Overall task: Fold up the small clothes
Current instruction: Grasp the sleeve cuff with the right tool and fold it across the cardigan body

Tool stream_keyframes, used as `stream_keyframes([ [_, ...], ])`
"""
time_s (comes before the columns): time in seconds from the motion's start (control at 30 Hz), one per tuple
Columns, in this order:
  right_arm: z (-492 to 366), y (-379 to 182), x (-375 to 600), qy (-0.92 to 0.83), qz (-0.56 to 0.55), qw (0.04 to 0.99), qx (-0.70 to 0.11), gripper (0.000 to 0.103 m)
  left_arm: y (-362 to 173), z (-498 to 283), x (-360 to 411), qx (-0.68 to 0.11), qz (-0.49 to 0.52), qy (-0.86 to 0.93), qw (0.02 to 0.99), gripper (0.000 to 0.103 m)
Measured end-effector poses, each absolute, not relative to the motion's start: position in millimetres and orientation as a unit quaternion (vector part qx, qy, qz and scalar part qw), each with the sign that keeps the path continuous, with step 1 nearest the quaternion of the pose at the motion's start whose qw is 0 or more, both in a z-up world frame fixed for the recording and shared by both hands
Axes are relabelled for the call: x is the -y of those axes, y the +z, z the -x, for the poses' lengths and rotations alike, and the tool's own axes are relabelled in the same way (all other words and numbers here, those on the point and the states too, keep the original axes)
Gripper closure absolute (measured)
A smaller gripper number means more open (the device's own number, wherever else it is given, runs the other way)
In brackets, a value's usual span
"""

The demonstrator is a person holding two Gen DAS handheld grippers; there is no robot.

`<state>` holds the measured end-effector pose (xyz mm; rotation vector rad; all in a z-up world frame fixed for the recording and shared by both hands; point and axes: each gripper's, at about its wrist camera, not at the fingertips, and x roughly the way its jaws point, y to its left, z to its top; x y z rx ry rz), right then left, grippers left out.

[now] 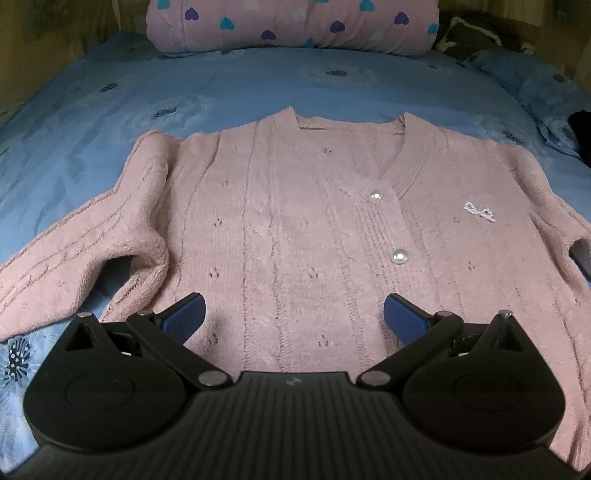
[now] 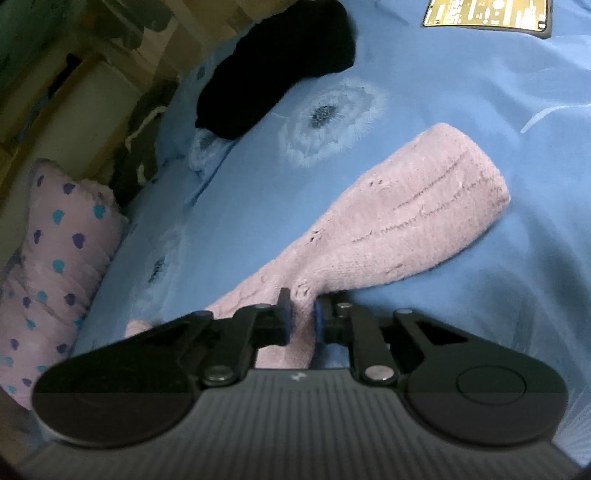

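Cardigan (image 1: 295, 229) of fuzzy pink knit lies spread flat, front up, on a blue bed cover (image 1: 229, 88). Its V-neck points away toward a pink pillow (image 1: 291, 26) printed with hearts at the far end of the bed, so its long axis runs from the near edge to that pillow. Two pearl buttons (image 1: 399, 255) close the front, and a small beaded bow (image 1: 479, 212) sits on the chest.

The left hand-held gripper (image 1: 294, 317) hangs over the lower body of the cardigan with its blue-padded fingers spread wide, holding nothing.

The right hand-held gripper (image 2: 301, 319) is nearly closed, pinching a sleeve (image 2: 399, 221) of the cardigan between its pads. The sleeve stretches away from the fingers, up and to the right, its cuff resting on the bed cover.

A black garment (image 2: 273, 62) lies farther off on the bed, well apart from the sleeve, and a dark-framed device (image 2: 487, 14) lies at the far edge.
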<state>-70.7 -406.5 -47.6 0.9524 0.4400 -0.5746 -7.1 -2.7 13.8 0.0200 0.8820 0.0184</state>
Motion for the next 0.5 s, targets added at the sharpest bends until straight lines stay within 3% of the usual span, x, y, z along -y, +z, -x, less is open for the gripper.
stream_keyframes([
  [0.5, 52, 40, 371, -0.139, -0.363, 0.912, -0.131, 0.089, 27, 13, -9, -0.417, 0.003, 0.015, 0.909, 0.000],
])
